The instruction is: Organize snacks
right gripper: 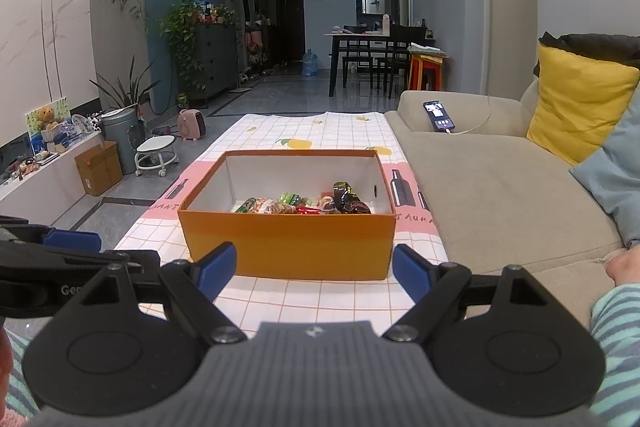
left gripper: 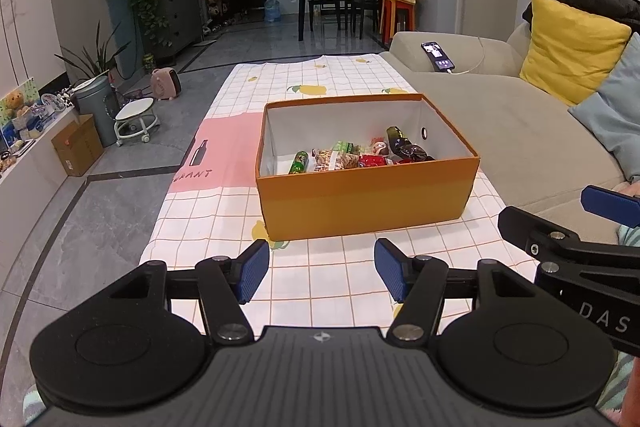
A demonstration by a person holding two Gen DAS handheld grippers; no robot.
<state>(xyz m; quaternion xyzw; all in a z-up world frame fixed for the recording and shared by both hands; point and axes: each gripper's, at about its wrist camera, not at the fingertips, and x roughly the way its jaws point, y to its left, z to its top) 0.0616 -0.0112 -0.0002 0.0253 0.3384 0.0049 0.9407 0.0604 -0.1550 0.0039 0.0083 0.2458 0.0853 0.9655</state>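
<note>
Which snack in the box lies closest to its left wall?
The green packet: it lies at the left end of the row in the orange box.

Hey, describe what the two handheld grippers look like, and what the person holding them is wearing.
Both the left gripper and right gripper are matte black, with round discs either side of a ribbed grey body and linkage arms with silver pivot bolts. Their jaws carry blue textured pads. White lettering marks the side of each. The person wears a teal-and-grey striped sleeve.
</note>
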